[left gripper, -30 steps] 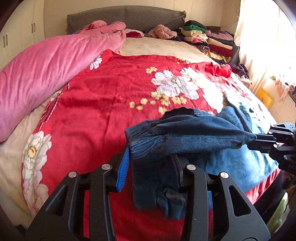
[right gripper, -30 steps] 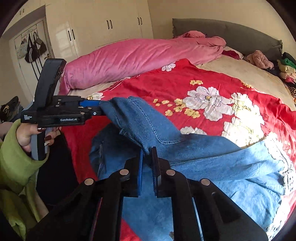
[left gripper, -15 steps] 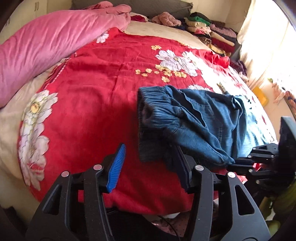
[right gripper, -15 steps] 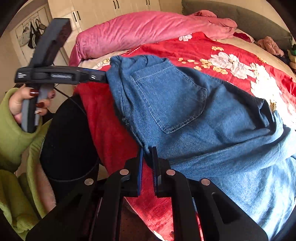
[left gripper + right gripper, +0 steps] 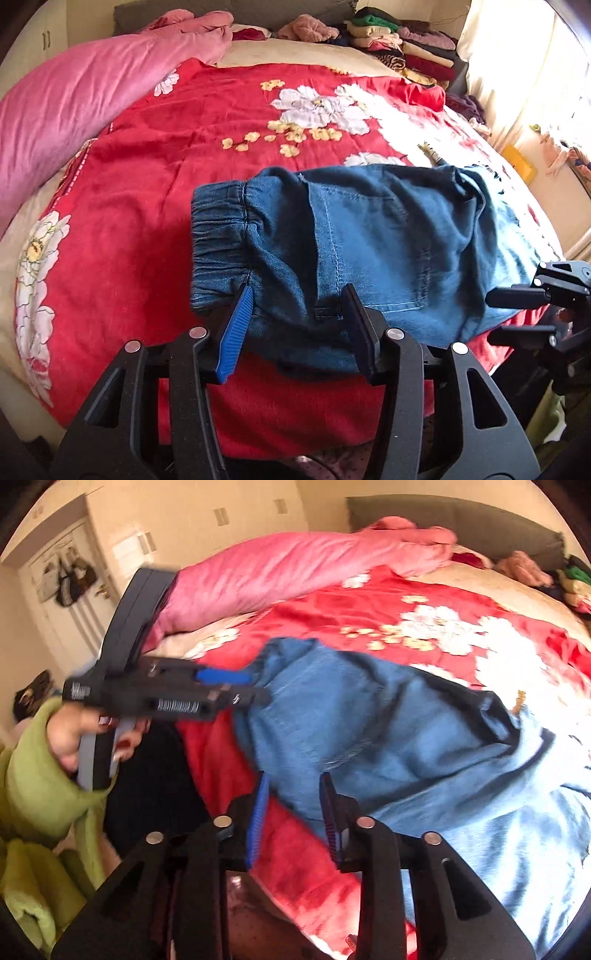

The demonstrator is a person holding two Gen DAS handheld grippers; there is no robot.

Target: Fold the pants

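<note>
Red floral bedspread [image 5: 155,206], pink duvet [image 5: 74,103], jeans [image 5: 369,236]

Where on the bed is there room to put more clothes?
The red flowered bedspread is bare between the long pink quilt and the folded blue denim pants. It is crowded by the stacked clothes at the headboard.

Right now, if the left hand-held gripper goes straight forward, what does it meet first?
The left hand-held gripper would meet the folded jeans first; denim already lies between its open fingers, on the red bedspread.
</note>
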